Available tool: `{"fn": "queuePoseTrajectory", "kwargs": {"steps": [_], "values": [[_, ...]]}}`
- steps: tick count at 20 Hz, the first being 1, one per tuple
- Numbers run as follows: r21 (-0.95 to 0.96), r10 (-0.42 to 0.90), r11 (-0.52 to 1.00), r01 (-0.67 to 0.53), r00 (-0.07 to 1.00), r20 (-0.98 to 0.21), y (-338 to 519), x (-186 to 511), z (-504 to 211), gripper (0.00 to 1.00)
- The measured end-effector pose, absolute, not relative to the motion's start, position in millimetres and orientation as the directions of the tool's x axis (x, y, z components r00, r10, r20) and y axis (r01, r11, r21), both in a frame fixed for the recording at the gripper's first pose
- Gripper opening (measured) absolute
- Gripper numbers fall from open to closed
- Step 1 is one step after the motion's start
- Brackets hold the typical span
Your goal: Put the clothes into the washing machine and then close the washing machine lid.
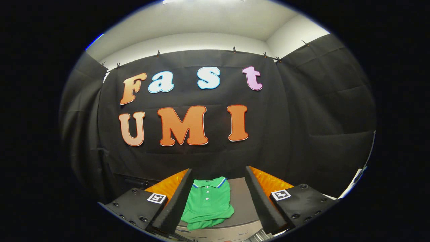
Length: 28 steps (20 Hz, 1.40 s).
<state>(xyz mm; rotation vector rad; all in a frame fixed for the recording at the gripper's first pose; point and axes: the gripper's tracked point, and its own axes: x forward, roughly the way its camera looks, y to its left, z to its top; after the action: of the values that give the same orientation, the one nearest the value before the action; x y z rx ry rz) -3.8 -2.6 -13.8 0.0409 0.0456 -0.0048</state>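
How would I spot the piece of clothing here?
Look below the black cloth wall to the grey flat surface. Between the open tongs lies a folded green polo shirt, the only garment, with a blue-and-white trimmed collar and white buttons.

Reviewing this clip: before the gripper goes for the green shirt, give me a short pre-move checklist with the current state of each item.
1. Gripper fingers open: ok, spread wide with nothing between the pads.
2. Green polo shirt located: ok, folded on the grey surface, between and just ahead of the fingers.
3. Shirt centred between fingers: not ok, it lies close to the left finger, well off the right finger.
4. Fingers touching shirt: cannot tell at the left finger; the right is apart.
5. Washing machine lid open: cannot tell.
6. Path to shirt free: ok, nothing lies in between.
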Motion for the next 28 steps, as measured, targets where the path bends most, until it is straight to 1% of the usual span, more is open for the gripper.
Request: {"fn": "queuePoseTrajectory", "kwargs": {"steps": [2,5,7,9,10,13,16,20,25,28], "values": [[0.039,0.005,0.999,-0.002,0.997,-0.079,0.8,11.3,-17.7,0.98],[0.033,0.056,0.998,-0.052,0.991,-0.125,15.6,37.0,-20.3,0.98],[0.036,0.095,0.995,-0.09,0.98,-0.173,27.4,59.2,-26.5,0.98],[0.017,0.116,0.993,-0.116,0.96,-0.254,36.8,86.3,-40.5,0.98],[-0.004,0.106,0.994,-0.114,0.936,-0.334,36.7,97.4,-55.3,0.98],[0.02,0.154,0.986,-0.165,0.865,-0.478,54.5,121.4,-90.7,0.98],[0.088,0.195,0.98,-0.177,0.791,-0.58,65.0,138.1,-118.1,0.97],[0.083,0.177,0.982,-0.168,0.683,-0.709,58.6,150.1,-161.4,0.98],[0.106,0.19,0.978,-0.177,0.573,-0.797,55.4,149.8,-196.7,0.98],[0.08,0.157,0.982,-0.173,0.501,-0.851,47.5,140.9,-220.3,0.98]]}}
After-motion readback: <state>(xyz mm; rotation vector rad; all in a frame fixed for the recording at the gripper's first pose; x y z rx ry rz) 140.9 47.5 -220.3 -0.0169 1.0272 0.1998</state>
